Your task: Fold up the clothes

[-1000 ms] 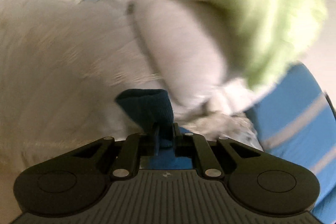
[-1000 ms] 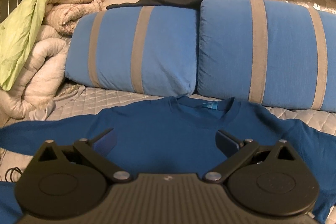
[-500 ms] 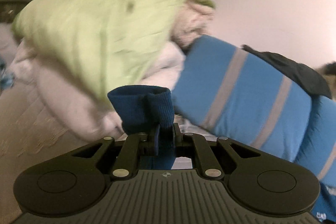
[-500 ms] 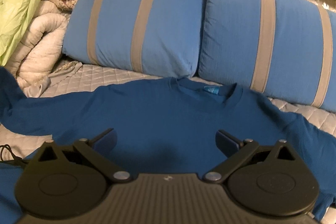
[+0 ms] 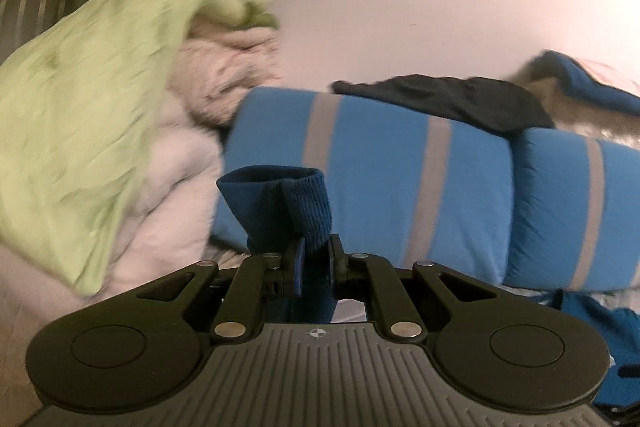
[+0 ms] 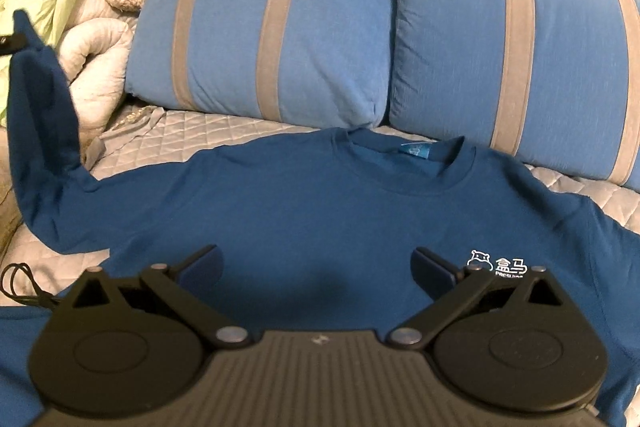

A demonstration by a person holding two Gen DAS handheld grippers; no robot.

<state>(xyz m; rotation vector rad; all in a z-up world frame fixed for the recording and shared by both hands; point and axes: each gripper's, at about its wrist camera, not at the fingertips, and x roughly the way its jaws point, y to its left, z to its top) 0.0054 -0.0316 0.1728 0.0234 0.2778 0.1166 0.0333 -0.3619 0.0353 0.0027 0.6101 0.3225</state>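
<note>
- Our left hand-held gripper (image 5: pixel 314 261) pinches the sweatshirt cuff (image 5: pixel 280 205).
- Our right hand-held gripper (image 6: pixel 316 267) is spread wide above the blue sweatshirt (image 6: pixel 320 195) on the bed (image 6: pixel 200 135).

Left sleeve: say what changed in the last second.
The left gripper, shut on the sleeve cuff, lifted the sleeve off the bed until it stands up at the sweatshirt's side. The right gripper stayed open above the chest; the body stayed flat.

sweatshirt (image 6: pixel 320 203) – matt knit, ribbed cuff (image 5: pixel 308 203) | mattress cover (image 6: pixel 192 135) – quilted, slight sheen | pillows (image 6: pixel 280 39) – matt weave
</note>
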